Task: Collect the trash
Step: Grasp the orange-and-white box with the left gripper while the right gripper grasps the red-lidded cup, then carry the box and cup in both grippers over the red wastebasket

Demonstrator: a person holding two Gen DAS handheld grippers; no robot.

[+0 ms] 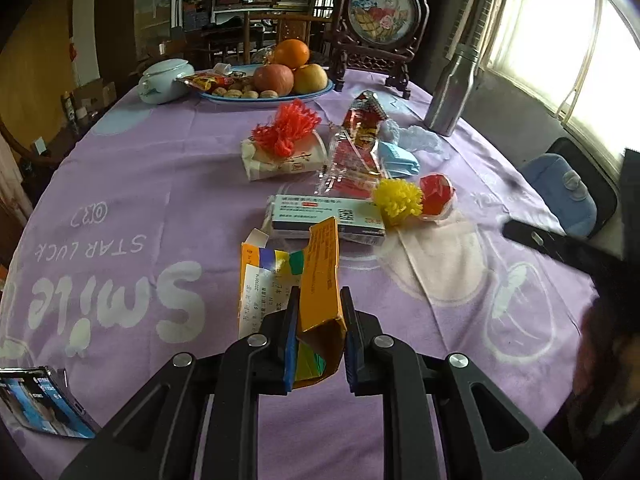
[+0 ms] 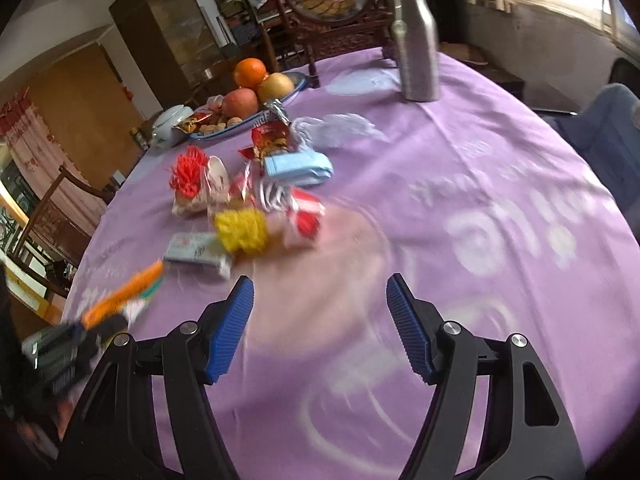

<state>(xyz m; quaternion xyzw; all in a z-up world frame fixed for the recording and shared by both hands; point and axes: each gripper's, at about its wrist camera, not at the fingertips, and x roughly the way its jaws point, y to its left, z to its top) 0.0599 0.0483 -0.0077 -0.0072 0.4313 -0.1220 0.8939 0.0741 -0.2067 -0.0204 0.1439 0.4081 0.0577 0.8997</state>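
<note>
Our left gripper [image 1: 319, 312] pinches the orange box [image 1: 320, 280], light, thin and easy to crush. Our right gripper [image 2: 320, 312] hangs wide and holds nothing over the table [image 2: 500, 152].

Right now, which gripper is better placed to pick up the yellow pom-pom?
Probably the right gripper: its jaws are open and empty, facing the yellow pom-pom. The left gripper already holds the orange box.

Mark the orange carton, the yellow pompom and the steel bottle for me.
orange carton [image 1: 320, 280]: left wrist view, its upright front panel.
yellow pompom [image 1: 397, 201]: left wrist view, middle of the fluff.
steel bottle [image 2: 416, 48]: right wrist view, its body.
</note>
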